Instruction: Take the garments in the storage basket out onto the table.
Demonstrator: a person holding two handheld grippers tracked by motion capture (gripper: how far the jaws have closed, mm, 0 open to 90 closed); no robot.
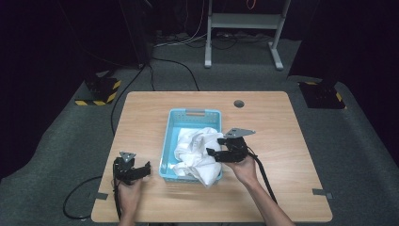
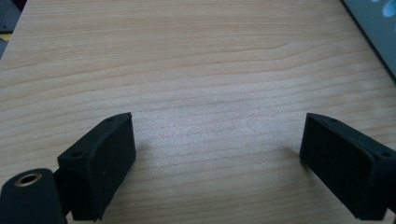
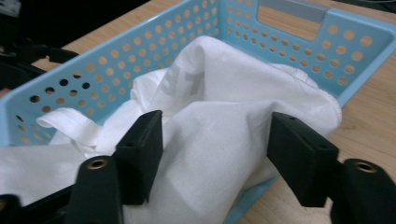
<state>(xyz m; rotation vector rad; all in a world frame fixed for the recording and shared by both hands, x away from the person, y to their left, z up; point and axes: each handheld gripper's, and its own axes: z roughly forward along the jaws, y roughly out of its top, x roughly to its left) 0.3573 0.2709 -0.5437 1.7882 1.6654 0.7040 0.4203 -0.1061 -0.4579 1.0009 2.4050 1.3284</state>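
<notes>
A light blue perforated basket (image 1: pixel 188 114) stands mid-table and holds a crumpled white cloth (image 1: pixel 195 150) that spills over its near rim. At the basket's near right corner, my right gripper (image 1: pixel 214 151) has its jaws set on either side of a raised fold of the cloth (image 3: pixel 224 93). In the right gripper view the gripper (image 3: pixel 217 135) stands apart around that fold, with the basket wall (image 3: pixel 299 42) behind. My left gripper (image 1: pixel 146 169) rests low on the table to the left of the basket. It (image 2: pixel 217 140) is wide open over bare wood.
The wooden table (image 1: pixel 263 122) has a round cable hole (image 1: pixel 239 103) at the back right. The basket's corner (image 2: pixel 373 23) shows at the upper right of the left gripper view. A metal stand (image 1: pixel 244 21) and cables lie on the floor beyond the table.
</notes>
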